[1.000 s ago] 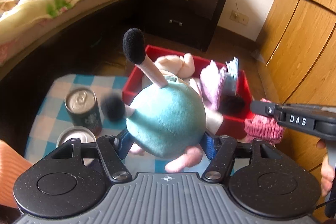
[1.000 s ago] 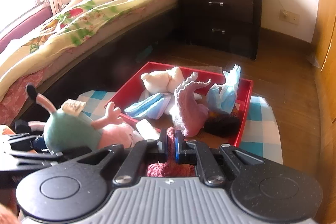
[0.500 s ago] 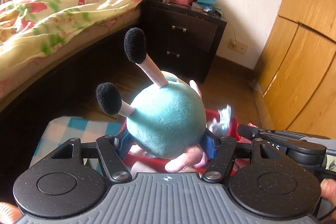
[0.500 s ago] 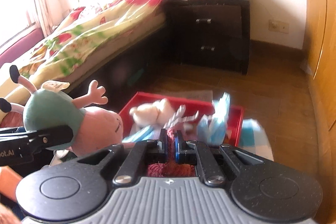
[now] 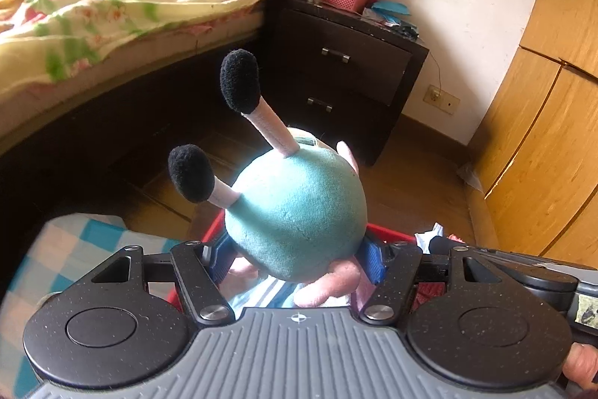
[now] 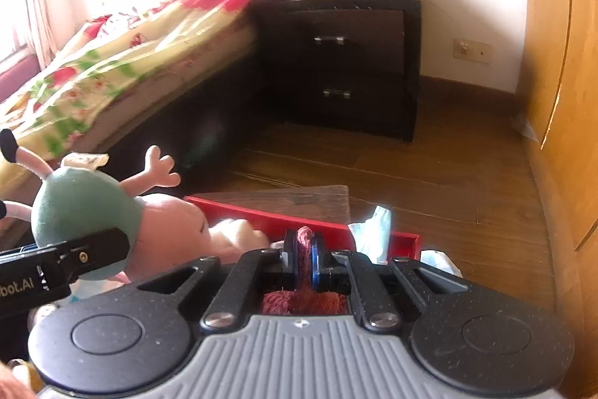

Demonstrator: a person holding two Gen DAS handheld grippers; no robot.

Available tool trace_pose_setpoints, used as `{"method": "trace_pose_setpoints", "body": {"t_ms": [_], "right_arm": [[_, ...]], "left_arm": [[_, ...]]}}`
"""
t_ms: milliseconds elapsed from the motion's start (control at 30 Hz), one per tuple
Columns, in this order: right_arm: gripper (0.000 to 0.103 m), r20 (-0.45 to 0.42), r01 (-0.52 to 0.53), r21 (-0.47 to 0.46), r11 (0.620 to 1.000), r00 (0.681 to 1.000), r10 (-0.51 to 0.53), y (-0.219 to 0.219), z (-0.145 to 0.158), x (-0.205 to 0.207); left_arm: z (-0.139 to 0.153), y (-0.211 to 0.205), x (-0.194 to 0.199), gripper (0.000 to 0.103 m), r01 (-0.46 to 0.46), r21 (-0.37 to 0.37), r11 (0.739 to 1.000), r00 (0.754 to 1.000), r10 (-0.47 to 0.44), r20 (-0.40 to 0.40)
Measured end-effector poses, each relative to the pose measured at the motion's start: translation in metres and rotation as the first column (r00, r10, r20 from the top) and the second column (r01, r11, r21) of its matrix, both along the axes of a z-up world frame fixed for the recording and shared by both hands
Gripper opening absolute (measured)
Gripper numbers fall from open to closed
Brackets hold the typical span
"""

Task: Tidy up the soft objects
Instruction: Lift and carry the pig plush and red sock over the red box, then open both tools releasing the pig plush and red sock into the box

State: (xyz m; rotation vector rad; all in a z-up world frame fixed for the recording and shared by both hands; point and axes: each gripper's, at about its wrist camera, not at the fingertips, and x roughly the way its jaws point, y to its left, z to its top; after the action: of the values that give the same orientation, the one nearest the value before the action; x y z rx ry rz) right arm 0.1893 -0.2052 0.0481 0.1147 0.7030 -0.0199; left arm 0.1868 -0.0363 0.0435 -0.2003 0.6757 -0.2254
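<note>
My left gripper [image 5: 295, 258] is shut on a plush pig toy [image 5: 295, 215] with a teal body, pink limbs and black feet, held up in the air; it also shows in the right wrist view [image 6: 93, 212]. My right gripper [image 6: 304, 260] is shut on a dark pink knitted piece [image 6: 304, 298]. The red tray [image 6: 261, 215] lies below both grippers and holds a white plush [image 6: 239, 230] and a light blue cloth [image 6: 373, 227]. Only its far rim shows in the left wrist view [image 5: 388, 234].
A blue-and-white checked cloth [image 5: 74, 238] covers the low table under the tray. A bed [image 5: 112, 6] stands at the left, a dark nightstand [image 5: 344, 70] at the back, wooden wardrobe doors [image 5: 542, 156] at the right.
Both grippers have risen and tilted up with their loads. The tray has dropped low in both views and the cans on the cloth have gone out of sight.
</note>
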Motion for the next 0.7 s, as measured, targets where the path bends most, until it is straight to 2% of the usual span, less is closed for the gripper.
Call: {"method": "trace_pose_setpoints", "body": {"t_ms": [67,200,367,467,600,700], "right_arm": [[0.0,0.007,0.004,0.0,1.0,1.0,-0.004,-0.001,-0.007,0.005],[0.001,-0.04,0.001,0.043,0.999,0.999,0.001,-0.005,-0.02,0.013],[0.012,-0.046,0.018,0.032,0.999,0.999,-0.017,-0.006,-0.026,0.009],[0.013,-0.055,0.01,0.023,1.0,0.998,-0.009,-0.004,-0.024,0.004],[0.013,-0.052,-0.002,0.027,1.0,0.999,0.004,-0.004,-0.019,-0.006],[0.013,-0.05,-0.017,0.026,1.0,0.999,0.018,0.0,-0.015,-0.012]], "left_arm": [[-0.008,-0.002,0.003,0.067,-0.007,0.003,1.0,1.0,0.007,0.004],[-0.02,-0.007,0.001,0.07,0.003,0.033,0.999,1.0,-0.002,-0.019],[-0.033,-0.008,-0.001,0.071,0.025,0.06,0.998,0.997,-0.02,-0.076],[-0.039,-0.008,0.0,0.071,0.03,0.07,0.997,0.994,-0.022,-0.107],[-0.039,-0.009,0.001,0.072,0.03,0.121,0.992,0.993,-0.015,-0.121],[-0.031,-0.008,0.001,0.074,0.024,0.117,0.993,0.994,-0.011,-0.111]]}}
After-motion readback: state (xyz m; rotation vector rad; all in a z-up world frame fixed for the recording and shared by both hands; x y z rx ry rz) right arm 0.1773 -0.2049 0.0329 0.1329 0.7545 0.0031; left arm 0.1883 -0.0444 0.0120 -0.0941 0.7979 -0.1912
